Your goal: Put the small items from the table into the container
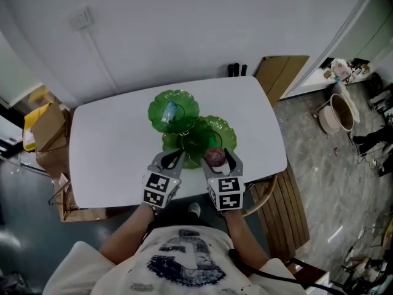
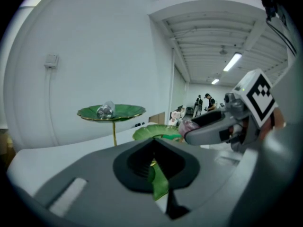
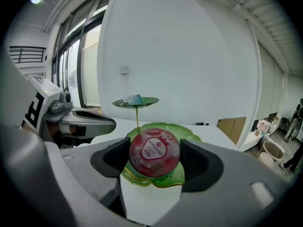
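Note:
A green lotus-leaf tiered dish stand (image 1: 212,133) stands on the white table (image 1: 104,152). Its top plate (image 1: 184,103) carries a clear wrapped item (image 1: 168,111), also seen as the wrapped item (image 3: 129,99) in the right gripper view. My right gripper (image 1: 216,160) is shut on a red jelly cup (image 3: 155,152) with a strawberry lid, held just over the lower leaves. My left gripper (image 1: 174,160) is shut beside it, with the gold-edged rim of the lowest green leaf (image 2: 159,181) pinched between its jaws.
Cardboard boxes (image 1: 48,128) sit on the floor left of the table. A slatted wooden bench (image 1: 288,208) stands at the right, a cardboard panel (image 1: 279,72) leans by the wall, and a pale bucket (image 1: 338,112) is further right. A white wall runs behind the table.

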The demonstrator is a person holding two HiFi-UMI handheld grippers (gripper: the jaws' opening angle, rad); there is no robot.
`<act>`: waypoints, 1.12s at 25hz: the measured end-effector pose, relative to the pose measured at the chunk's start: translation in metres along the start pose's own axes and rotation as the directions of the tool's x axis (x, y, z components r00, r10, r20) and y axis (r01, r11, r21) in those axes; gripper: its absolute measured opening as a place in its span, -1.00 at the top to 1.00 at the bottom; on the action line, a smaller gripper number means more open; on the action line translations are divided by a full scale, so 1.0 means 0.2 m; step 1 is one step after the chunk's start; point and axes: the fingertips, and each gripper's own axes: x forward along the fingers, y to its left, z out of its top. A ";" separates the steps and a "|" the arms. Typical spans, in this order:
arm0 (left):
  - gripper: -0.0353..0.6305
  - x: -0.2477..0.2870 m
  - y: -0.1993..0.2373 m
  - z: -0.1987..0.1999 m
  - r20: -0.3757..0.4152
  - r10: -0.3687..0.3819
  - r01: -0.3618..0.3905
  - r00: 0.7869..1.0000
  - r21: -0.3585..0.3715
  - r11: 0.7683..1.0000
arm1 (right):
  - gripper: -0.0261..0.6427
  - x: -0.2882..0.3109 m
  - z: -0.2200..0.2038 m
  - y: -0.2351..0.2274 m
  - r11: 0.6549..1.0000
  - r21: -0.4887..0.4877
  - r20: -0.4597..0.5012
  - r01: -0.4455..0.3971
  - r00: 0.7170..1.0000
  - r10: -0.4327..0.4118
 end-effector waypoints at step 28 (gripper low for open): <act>0.92 0.31 -0.03 0.02 -0.053 0.110 -0.110 0.993 -0.002 0.994 | -0.06 0.21 -0.05 -0.41 0.997 -0.039 -0.066 -0.060 0.996 0.057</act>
